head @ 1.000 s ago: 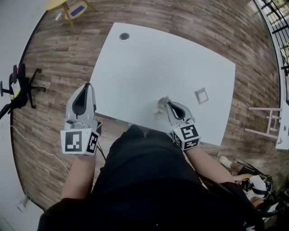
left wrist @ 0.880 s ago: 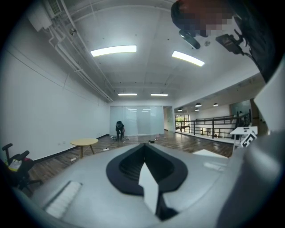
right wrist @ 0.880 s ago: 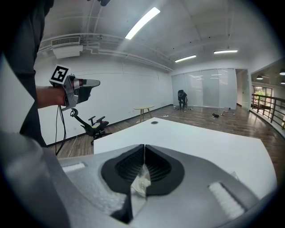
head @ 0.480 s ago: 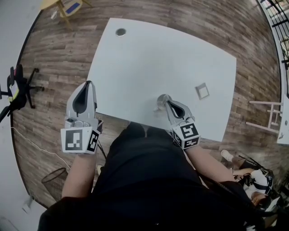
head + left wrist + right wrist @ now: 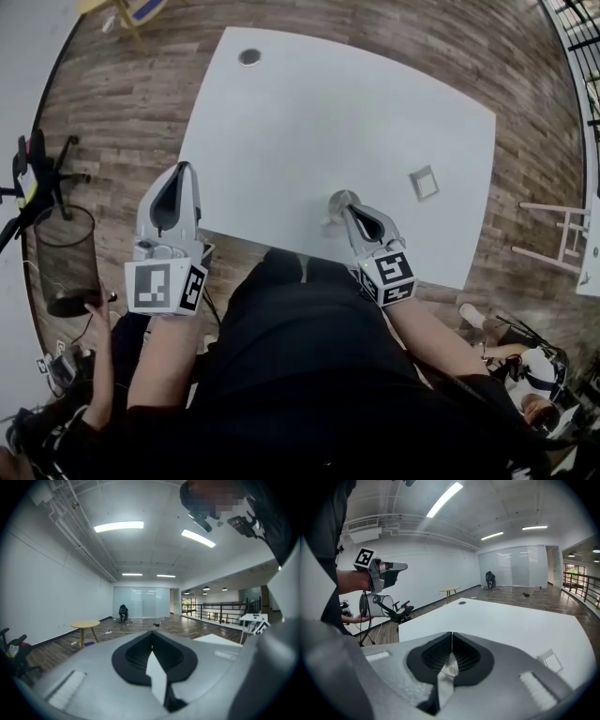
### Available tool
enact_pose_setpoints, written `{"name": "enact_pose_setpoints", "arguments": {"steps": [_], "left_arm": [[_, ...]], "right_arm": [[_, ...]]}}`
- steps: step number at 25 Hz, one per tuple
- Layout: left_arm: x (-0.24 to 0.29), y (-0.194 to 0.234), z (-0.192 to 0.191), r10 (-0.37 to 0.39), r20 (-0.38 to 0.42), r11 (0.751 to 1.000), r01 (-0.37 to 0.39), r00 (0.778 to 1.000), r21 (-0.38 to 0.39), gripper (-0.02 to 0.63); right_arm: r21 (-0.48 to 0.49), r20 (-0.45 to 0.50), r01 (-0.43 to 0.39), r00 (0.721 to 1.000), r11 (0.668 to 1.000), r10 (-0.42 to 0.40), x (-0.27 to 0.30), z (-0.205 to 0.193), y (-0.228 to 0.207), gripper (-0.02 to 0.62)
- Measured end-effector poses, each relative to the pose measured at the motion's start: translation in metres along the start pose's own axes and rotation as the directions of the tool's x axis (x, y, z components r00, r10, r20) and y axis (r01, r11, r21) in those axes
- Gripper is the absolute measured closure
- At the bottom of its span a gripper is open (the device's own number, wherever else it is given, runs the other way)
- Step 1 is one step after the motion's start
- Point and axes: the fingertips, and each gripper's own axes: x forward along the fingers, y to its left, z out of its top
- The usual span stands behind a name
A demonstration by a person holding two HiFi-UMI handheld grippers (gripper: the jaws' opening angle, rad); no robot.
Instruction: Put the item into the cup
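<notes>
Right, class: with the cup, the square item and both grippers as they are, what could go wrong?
The right gripper pinches the clear cup by its thin wall near the table edge; it might tip or slip off. The square item lies beyond the cup from the shut left gripper: an awkward cross-reach.

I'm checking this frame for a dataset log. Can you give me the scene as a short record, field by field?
surface: white table
cup: clear cup, near the table's front edge
item: small square item, flat on the table, to the right of the cup and apart from it
right gripper: shut, pinching what looks like the cup's rim
left gripper: shut, empty, in the air by the table's left edge
task state: item not yet in cup
bystander: hand holding mesh bin
</notes>
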Motion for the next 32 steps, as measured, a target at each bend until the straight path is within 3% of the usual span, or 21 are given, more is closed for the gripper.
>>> {"name": "enact_pose_setpoints", "arguments": {"steps": [32], "left_arm": [[0.014, -0.016, -0.029, -0.046, -0.104, 0.999, 0.043, 0.994, -0.023, 0.606]], "right_arm": [[0.058, -0.045, -0.016, 0.999, 0.998, 0.019, 0.002, -0.016, -0.006, 0.588]]}}
